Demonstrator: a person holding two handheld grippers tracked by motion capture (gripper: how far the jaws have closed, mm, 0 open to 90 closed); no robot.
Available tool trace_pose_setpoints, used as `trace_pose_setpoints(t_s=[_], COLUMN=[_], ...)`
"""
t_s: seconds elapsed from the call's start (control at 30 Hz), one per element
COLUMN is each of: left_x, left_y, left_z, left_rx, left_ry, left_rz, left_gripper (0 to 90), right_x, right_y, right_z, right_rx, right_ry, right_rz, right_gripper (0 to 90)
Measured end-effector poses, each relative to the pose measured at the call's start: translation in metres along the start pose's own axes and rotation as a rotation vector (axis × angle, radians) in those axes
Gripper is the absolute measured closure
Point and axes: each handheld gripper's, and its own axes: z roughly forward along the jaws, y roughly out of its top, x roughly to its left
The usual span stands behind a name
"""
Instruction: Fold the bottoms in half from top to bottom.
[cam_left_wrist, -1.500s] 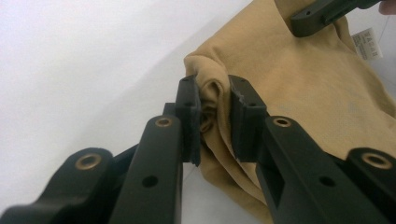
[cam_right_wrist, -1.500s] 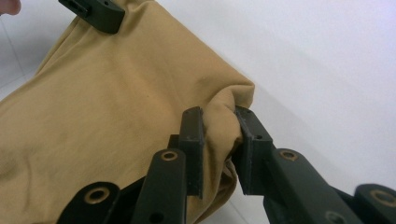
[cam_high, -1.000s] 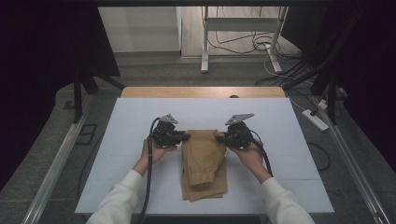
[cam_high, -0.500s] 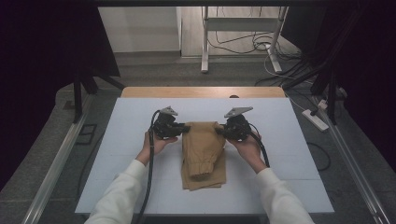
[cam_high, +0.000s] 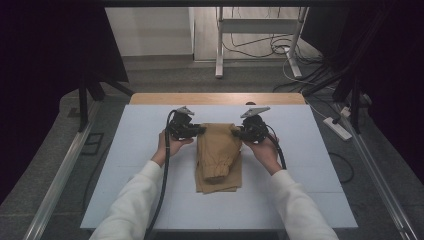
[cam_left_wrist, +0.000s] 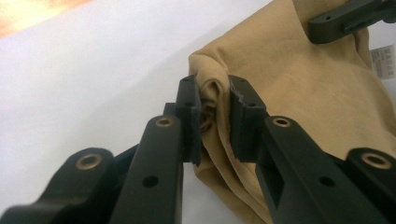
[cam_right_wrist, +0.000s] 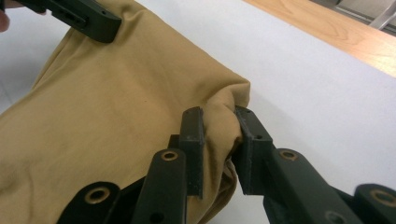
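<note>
A tan folded garment (cam_high: 218, 156) lies on the white table top (cam_high: 310, 150), its far edge lifted between my two grippers. My left gripper (cam_high: 199, 130) pinches the garment's far left corner; in the left gripper view its pads (cam_left_wrist: 191, 112) squeeze a bunch of tan cloth (cam_left_wrist: 299, 93). On the other side my right gripper (cam_high: 236, 132) is shut on the far right corner, with cloth (cam_right_wrist: 116, 121) bunched between its pads (cam_right_wrist: 192, 140). The opposite gripper's jaw tip shows at the top of each gripper view. A white label (cam_left_wrist: 384, 57) hangs at the cloth's edge.
A wooden strip (cam_high: 217, 98) runs along the table's far edge. Metal rails (cam_high: 60, 175) flank the table. Beyond it stand a metal stand's legs (cam_high: 220, 45), floor cables (cam_high: 260, 47) and a power strip (cam_high: 338, 128) at the right. Dark curtains hang at both sides.
Both grippers have moved away from the person toward the far edge, carrying the garment's top edge with them. The cloth has stretched out and slid farther up the table.
</note>
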Motion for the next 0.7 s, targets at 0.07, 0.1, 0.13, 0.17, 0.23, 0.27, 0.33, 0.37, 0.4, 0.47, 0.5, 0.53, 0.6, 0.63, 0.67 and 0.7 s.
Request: trace_pose_setpoints(t_s=[0.07,0.1,0.13,0.17,0.23,0.27,0.33,0.37,0.4,0.47,0.5,0.53,0.6,0.63,0.67,0.7], left_x=[0.001,0.001,0.002,0.003,0.004,0.004,0.003,0.003,0.004,0.004,0.004,0.004,0.002,0.001,0.001,0.000], left_y=[0.003,0.004,0.005,0.006,0.007,0.008,0.009,0.009,0.009,0.009,0.009,0.009,0.009,0.008,0.007,0.006], left_z=[0.000,0.001,0.001,0.002,0.003,0.004,0.004,0.005,0.005,0.005,0.006,0.007,0.009,0.008,0.007,0.005], left_rx=[0.001,0.000,0.000,0.002,0.002,0.005,0.005,0.004,0.003,0.008,0.016,0.028,0.072,0.071,0.064,0.061], left_ry=[0.012,0.015,0.019,0.020,0.019,0.021,0.024,0.024,0.022,0.017,0.020,0.024,0.040,0.038,0.025,0.014], left_rz=[0.007,0.004,0.002,0.003,-0.006,-0.005,-0.004,-0.003,-0.005,-0.006,-0.007,-0.010,-0.007,-0.008,-0.014,-0.012], left_gripper=[75.5,75.4,75.4,75.2,75.1,75.1,74.7,74.0,72.6,67.5,62.5,52.3,33.4,31.6,30.5,30.2], right_x=[-0.003,-0.004,-0.004,-0.005,-0.006,-0.007,-0.009,-0.009,-0.010,-0.010,-0.010,-0.009,-0.009,-0.009,-0.009,-0.009], right_y=[0.003,0.004,0.005,0.005,0.006,0.006,0.006,0.006,0.006,0.005,0.005,0.005,0.005,0.004,0.004,0.004], right_z=[0.002,0.002,0.003,0.004,0.006,0.007,0.009,0.009,0.009,0.010,0.011,0.011,0.011,0.010,0.009,0.008], right_rx=[-0.003,-0.003,-0.004,-0.001,0.002,0.005,0.007,0.006,0.009,0.013,0.008,0.006,-0.002,-0.002,-0.001,0.004], right_ry=[-0.007,-0.012,-0.016,-0.022,-0.030,-0.032,-0.034,-0.033,-0.033,-0.036,-0.046,-0.080,-0.128,-0.114,-0.097,-0.086], right_rz=[0.004,0.003,0.004,0.004,0.006,0.007,0.013,0.016,0.018,0.015,0.014,0.012,0.018,0.038,0.047,0.046], right_gripper=[74.6,74.6,74.6,74.6,74.6,74.6,74.4,74.4,74.2,71.8,66.5,53.6,39.5,39.2,38.6,37.7])
